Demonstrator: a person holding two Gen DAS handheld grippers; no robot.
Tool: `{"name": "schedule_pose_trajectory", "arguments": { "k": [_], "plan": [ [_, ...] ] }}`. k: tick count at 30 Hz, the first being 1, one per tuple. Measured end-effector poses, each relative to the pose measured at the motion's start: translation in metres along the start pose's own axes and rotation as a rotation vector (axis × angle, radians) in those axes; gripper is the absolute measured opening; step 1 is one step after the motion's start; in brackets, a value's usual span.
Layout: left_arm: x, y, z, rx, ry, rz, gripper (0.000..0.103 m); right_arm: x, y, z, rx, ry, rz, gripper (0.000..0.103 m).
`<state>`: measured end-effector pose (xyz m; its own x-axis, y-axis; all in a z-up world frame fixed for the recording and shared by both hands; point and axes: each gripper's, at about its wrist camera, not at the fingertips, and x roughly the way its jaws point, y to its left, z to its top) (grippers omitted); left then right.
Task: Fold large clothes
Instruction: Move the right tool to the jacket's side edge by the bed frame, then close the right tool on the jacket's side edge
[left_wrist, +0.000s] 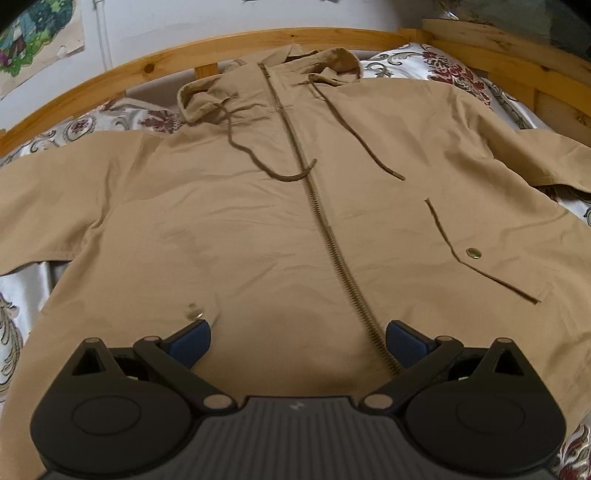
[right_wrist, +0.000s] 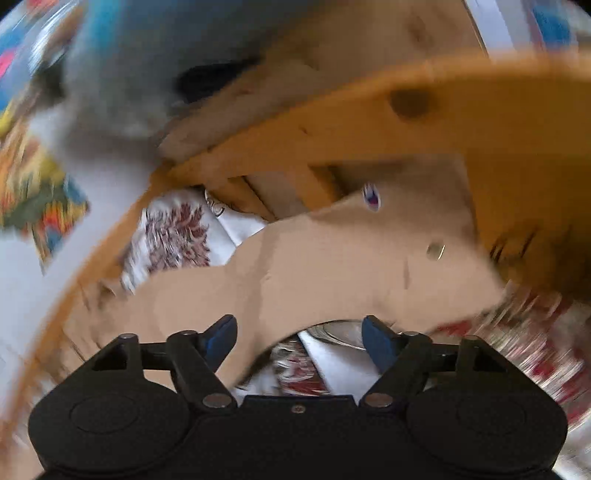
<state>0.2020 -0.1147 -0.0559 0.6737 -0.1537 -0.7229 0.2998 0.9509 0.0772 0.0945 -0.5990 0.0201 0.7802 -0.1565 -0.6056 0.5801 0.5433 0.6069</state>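
Tan hooded zip-front cotton jacket (left_wrist: 295, 206) is lying face up and spread flat on the bed's silvery floral-print bedspread (left_wrist: 424, 62), hood toward the curved pine bed rail (left_wrist: 229, 42), both sleeves reaching outward; this flat layout is probably giving clean fold lines. At far left, the left sleeve (left_wrist: 48, 206) is stretching off toward the frame edge. The dull metal zipper (left_wrist: 321, 221) is running closed down the centre, with two brown drawstrings (left_wrist: 354, 136) trailing loose over the chest. Left gripper (left_wrist: 298, 341) is hovering low over the hem just beside the zipper's lower end, jaws standing wide apart with nothing between them, likely positioning to pin or pinch the hem. Right wrist view is heavily blurred: the right gripper (right_wrist: 299, 339) is sitting above a narrow tan stretch that reads as the right sleeve (right_wrist: 295, 269), close to the rail. Its jaws are standing partly open, gripping nothing; the blue pads (right_wrist: 221, 338) are flanking the sleeve's lower edge, and contact cannot be confirmed. Judgement: sleeve grasp is being set up; folding has not begun.
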Motion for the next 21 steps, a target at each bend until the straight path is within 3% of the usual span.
{"name": "schedule_pose_trajectory", "arguments": {
  "k": [4,6,8,9,11,13,17,21],
  "plan": [
    [0.002,0.008,0.001,-0.035,0.021,0.002,0.102,0.015,-0.014,0.004,0.205,0.041,0.017,0.077],
    [0.003,0.011,0.001,-0.042,0.025,0.003,0.102,0.017,-0.018,0.006,0.286,0.011,0.029,0.076],
    [0.003,0.014,0.002,-0.049,0.033,0.003,0.102,0.017,-0.012,0.006,0.289,-0.043,0.017,0.065],
    [0.002,0.016,0.003,-0.056,0.036,0.0,0.102,0.017,-0.005,0.005,0.243,-0.08,-0.001,0.059],
    [0.0,0.022,0.005,-0.079,0.042,-0.006,0.102,0.018,0.009,0.0,0.124,-0.137,-0.053,0.033],
    [-0.002,0.028,0.006,-0.106,0.04,-0.014,0.102,0.017,0.021,-0.011,0.037,-0.203,-0.075,0.016],
    [-0.011,0.047,0.01,-0.156,0.035,-0.027,0.102,0.008,0.059,-0.031,-0.18,-0.382,-0.098,0.005],
    [-0.016,0.069,0.014,-0.2,0.035,-0.022,0.102,0.004,0.134,-0.048,-0.461,-0.563,-0.047,0.002]
  ]
}}
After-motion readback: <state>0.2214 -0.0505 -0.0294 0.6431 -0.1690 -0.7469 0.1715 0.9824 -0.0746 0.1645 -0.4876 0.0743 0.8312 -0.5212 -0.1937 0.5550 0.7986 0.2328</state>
